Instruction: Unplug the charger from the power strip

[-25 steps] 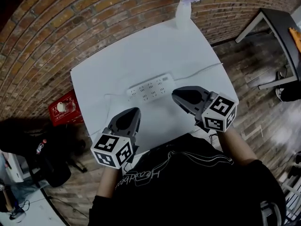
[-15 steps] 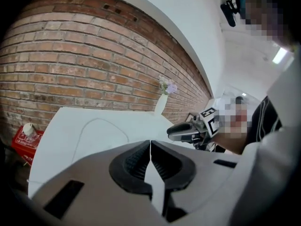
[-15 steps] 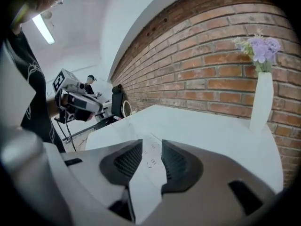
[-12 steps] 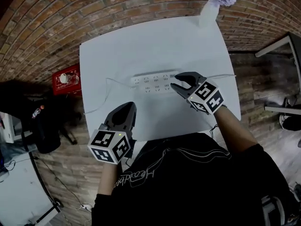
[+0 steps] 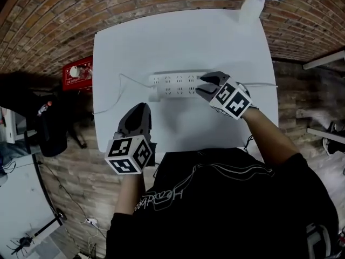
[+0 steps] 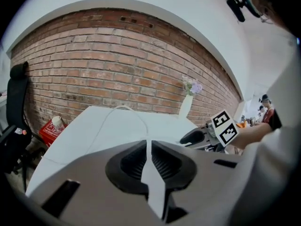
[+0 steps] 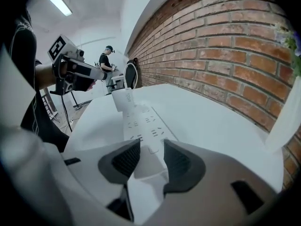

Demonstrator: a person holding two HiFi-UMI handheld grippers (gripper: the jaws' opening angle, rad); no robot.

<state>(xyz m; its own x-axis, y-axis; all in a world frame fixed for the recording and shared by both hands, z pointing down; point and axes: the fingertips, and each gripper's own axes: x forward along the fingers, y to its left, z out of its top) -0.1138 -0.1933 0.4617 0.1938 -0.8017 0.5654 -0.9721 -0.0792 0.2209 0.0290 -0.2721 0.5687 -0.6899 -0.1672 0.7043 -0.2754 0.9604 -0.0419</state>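
the power strip (image 5: pixel 178 83) lies across the middle of the white table (image 5: pixel 215 42), and the charger (image 7: pixel 123 99) stands plugged in at its 9 o'clock end in the head view, with a thin cable (image 5: pixel 116 93) trailing off toward 8 o'clock. the right gripper (image 5: pixel 199 83) sits at the strip's 3 o'clock end. its jaws have just been opening and now stand wide apart with the strip's end between them, the pads not yet pressing on it. the left gripper (image 5: pixel 141 106) hovers above the table at about 7 o'clock from the strip, its jaws together on nothing.

the step in hand looks like anchoring the strip before the pull. to do it well, the right jaws should close squarely on the strip's long sides, low and flat, so the body stays down on the table. the left gripper needs to open, come over the charger toward 12 o'clock, and take it by two opposite faces, not by the cable. the pull should go straight up along the prongs; a slanted tug would likely lift or twist the light strip.
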